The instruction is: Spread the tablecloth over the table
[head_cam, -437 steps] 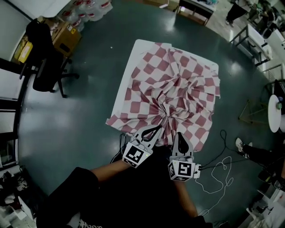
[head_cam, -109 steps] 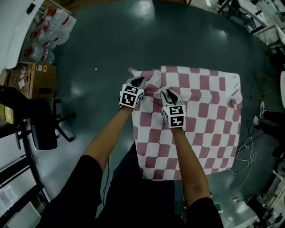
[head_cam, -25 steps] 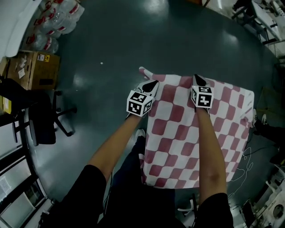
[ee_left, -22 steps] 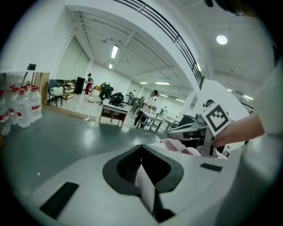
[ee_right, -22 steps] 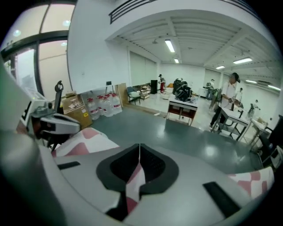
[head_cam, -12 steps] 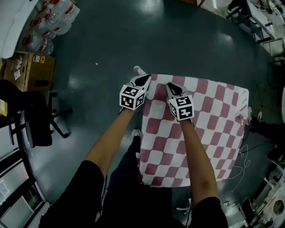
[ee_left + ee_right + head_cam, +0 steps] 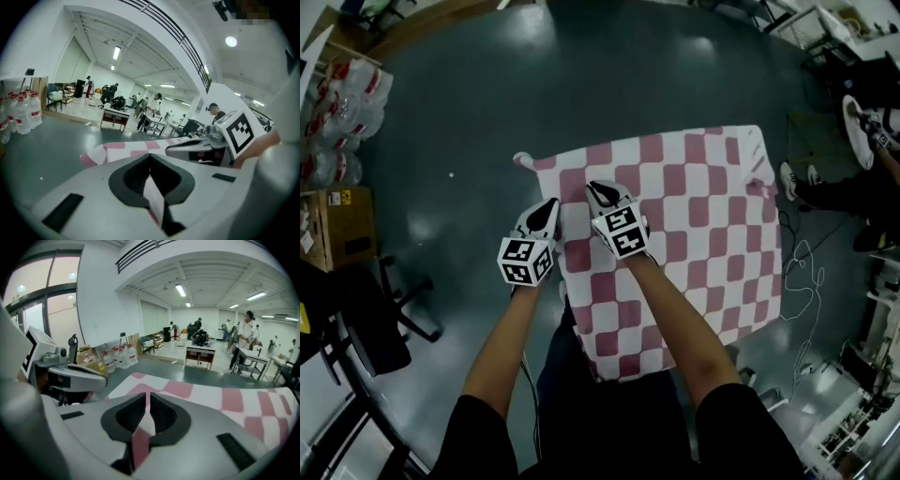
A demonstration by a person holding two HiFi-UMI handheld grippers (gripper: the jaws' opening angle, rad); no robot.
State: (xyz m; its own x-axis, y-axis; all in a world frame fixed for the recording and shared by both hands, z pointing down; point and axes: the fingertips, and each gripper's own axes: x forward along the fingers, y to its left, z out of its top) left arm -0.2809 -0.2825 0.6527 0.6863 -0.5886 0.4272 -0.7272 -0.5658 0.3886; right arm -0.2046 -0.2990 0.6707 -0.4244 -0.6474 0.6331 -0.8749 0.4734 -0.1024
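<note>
The red-and-white checked tablecloth (image 7: 694,216) lies flat over the table, with its far left corner (image 7: 523,159) hanging out in a small tail. My left gripper (image 7: 551,204) is at the cloth's left edge and shut on a fold of it (image 7: 154,206). In the left gripper view the tablecloth (image 7: 122,149) stretches away beyond my left gripper (image 7: 150,157). My right gripper (image 7: 592,187) sits just right of it over the cloth. In its own view my right gripper (image 7: 148,397) has just been opening. A thin slit shows between the pads, and a strip of tablecloth (image 7: 140,439) still stands between them.
A cardboard box (image 7: 333,225), water bottles (image 7: 337,122) and an office chair (image 7: 366,328) stand at the left on the dark floor. White cables (image 7: 802,272) and a person's shoe (image 7: 789,180) are at the right. Desks (image 7: 201,355) and people fill the hall behind.
My right gripper has come left along the far edge until it is next to the left one. The left gripper now sits at the cloth's left edge below the corner.
</note>
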